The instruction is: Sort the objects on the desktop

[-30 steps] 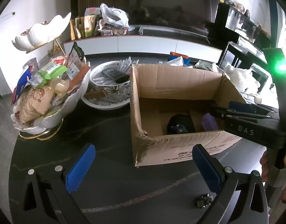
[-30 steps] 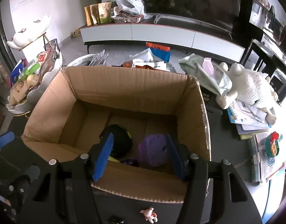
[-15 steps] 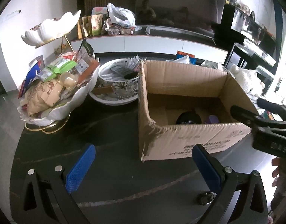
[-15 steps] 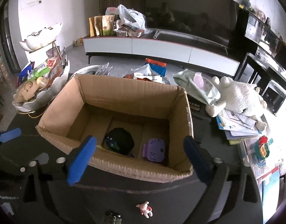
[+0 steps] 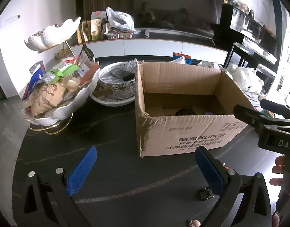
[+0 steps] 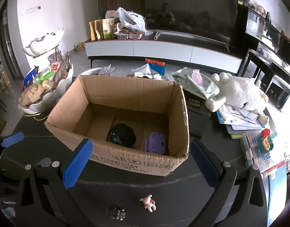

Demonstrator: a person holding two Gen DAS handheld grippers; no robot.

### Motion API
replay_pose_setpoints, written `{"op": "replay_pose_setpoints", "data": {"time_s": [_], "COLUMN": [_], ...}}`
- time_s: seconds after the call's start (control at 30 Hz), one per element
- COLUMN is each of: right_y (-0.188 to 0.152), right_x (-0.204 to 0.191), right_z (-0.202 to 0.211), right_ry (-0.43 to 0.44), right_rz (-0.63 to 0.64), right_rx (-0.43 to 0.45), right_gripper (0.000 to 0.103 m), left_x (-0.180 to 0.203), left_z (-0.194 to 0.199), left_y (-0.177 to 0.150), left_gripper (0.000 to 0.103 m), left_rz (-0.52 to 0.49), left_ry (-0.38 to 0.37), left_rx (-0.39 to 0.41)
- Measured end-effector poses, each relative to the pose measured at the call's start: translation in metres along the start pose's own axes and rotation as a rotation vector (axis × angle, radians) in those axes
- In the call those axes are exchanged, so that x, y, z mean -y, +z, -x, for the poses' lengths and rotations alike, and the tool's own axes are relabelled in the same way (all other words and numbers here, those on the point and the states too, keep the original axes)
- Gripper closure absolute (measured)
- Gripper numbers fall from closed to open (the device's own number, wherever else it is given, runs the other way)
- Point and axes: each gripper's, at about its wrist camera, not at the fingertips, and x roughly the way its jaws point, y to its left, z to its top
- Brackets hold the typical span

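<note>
Right view only: box floor visible, black item at 6 o'clock, purple case at 5; pink figurine on table near edge. Left view only: snack dish at 9 o'clock of box, box interior mostly hidden. Left gripper jaws spread, empty; right gripper jaws opening, nothing between.

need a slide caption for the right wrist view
Open tongs before a cardboard box holding a purple toy and black object.

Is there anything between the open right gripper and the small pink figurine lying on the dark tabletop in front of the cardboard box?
Nothing visible. The small pink figurine lies alone on the dark tabletop, just ahead of the open, empty right gripper. A small dark toy sits beside it, apart. The cardboard box stands beyond.
</note>
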Motion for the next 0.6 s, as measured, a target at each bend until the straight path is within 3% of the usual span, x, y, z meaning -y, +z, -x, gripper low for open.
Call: {"op": "replay_pose_setpoints", "data": {"time_s": [0.6], "right_y": [-0.031], "right_x": [0.006], "right_z": [0.025], "right_ry": [0.008], "right_rz": [-0.034], "right_rx": [-0.013], "right_gripper": [0.001], "left_x": [0.013], "left_z": [0.022], "left_y": [-0.026], "left_gripper": [0.001], "left_rz": [-0.032], "left_ry": [-0.046], "left_rx": [-0.013]}}
